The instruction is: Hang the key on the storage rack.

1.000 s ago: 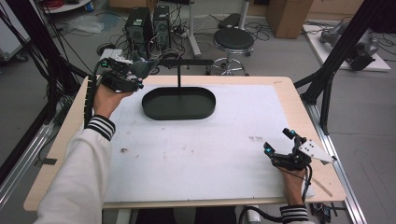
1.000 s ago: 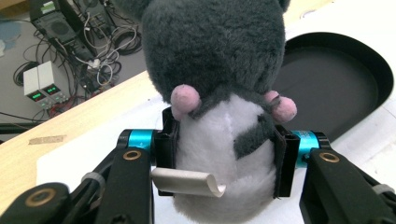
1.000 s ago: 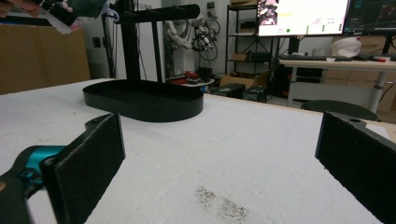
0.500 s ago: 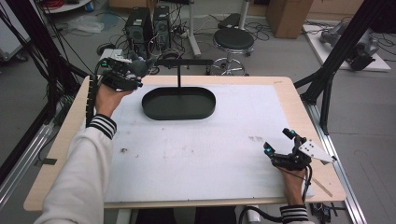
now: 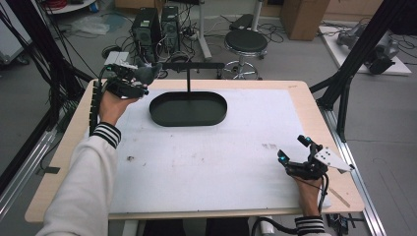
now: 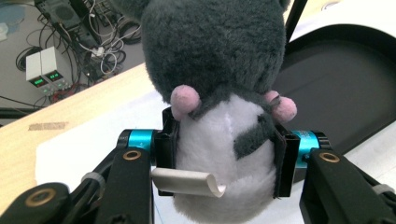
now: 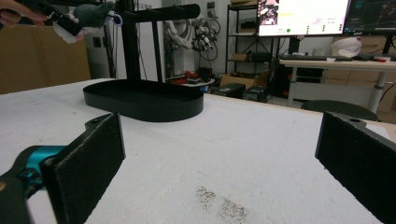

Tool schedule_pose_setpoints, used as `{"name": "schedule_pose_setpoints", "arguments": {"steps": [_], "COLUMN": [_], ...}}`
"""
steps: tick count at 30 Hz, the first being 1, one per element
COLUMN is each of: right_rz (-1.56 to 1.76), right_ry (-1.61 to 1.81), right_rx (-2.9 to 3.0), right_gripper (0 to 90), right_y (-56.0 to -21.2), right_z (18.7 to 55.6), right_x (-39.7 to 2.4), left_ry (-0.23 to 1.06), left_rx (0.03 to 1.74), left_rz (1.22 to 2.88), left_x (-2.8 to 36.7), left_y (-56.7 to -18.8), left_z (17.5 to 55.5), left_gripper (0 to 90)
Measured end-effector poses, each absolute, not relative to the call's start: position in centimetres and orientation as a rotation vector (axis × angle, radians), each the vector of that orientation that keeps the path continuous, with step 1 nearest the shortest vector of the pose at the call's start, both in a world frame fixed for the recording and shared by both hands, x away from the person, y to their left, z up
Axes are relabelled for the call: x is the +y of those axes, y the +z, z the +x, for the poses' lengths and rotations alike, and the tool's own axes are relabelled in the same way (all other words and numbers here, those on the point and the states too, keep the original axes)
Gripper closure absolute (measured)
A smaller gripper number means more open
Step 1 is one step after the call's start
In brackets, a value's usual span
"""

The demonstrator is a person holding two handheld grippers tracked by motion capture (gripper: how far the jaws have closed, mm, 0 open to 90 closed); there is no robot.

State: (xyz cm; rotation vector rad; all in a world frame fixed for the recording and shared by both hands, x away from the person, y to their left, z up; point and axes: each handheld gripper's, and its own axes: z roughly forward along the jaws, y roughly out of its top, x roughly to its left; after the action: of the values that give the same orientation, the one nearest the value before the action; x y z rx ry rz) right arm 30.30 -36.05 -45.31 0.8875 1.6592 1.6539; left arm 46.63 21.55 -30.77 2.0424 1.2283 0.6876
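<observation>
The left hand-held gripper [image 5: 140,78] clamps a grey plush mouse [image 6: 219,93], its white belly clear up close; the right hand-held gripper [image 5: 297,153] rests wide on the surface [image 5: 206,162].

A round black stool [image 5: 246,42] stands upper centre beyond the table, two computer towers [image 5: 157,24] to its left, what looks like cardboard boxes [image 5: 300,17] upper right.

A grey plush toy [image 6: 219,88] with white belly and pink paws, a black oval tray [image 5: 188,108] far left, white table cover [image 5: 206,157], and black-and-white striped cuffs [image 5: 105,134].
</observation>
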Motion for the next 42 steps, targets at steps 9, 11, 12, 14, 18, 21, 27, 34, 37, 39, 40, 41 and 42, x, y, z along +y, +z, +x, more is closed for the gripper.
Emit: {"name": "schedule_pose_setpoints", "arguments": {"steps": [9,11,12,14,18,21,27,34,37,39,40,41,42], "right_rz": [0.888,0.886,0.884,0.885,0.888,0.891,0.889,0.889,0.889,0.891,0.891,0.889,0.89], "right_ry": [1.651,1.654,1.654,1.652,1.655,1.658,1.658,1.658,1.657,1.659,1.658,1.657,1.658], "right_rx": [1.662,1.661,1.66,1.661,1.659,1.657,1.656,1.657,1.657,1.659,1.658,1.656,1.657], "right_gripper": [0.5,0.5,0.5,0.5,0.5,0.4,0.5,0.4,0.5,0.5,0.5,0.5,0.5], "right_y": [-45.3,-45.3,-45.3,-45.3,-45.3,-45.3,-45.3,-45.3,-45.3,-45.3,-45.3,-45.3,-45.3], "right_z": [30.3,30.3,30.3,30.3,30.3,30.3,30.3,30.3,30.3,30.3,30.3,30.3,30.3], "right_x": [-36.0,-36.0,-36.0,-36.0,-36.1,-36.1,-36.1,-36.1,-36.1,-36.1,-36.1,-36.1,-36.1], "left_ry": [0.653,0.653,0.651,0.653,0.647,0.635,0.569,0.608,0.612,0.6,0.591,0.591,0.599], "left_rx": [1.263,1.26,1.261,1.261,1.251,1.149,1.064,0.775,0.706,0.688,0.687,0.684,0.677], "left_rz": [2.068,2.087,2.088,2.096,2.104,2.126,2.017,1.843,1.788,1.764,1.756,1.74,1.727], "left_x": [21.9,21.7,21.5,21.3,21.1,21.1,21.6,23.1,23.8,24.3,24.5,24.6,24.8], "left_y": [-32.8,-33.1,-33.3,-33.5,-33.9,-34.4,-34.2,-33.2,-33.6,-34.3,-34.6,-35.0,-35.3], "left_z": [47.0,47.1,47.2,47.4,47.6,47.6,47.3,42.8,39.8,38.0,37.2,36.4,35.8], "left_gripper": [55.7,55.7,55.7,55.8,55.5,48.1,4.9,1.7,1.7,1.7,1.7,1.7,1.7]}}
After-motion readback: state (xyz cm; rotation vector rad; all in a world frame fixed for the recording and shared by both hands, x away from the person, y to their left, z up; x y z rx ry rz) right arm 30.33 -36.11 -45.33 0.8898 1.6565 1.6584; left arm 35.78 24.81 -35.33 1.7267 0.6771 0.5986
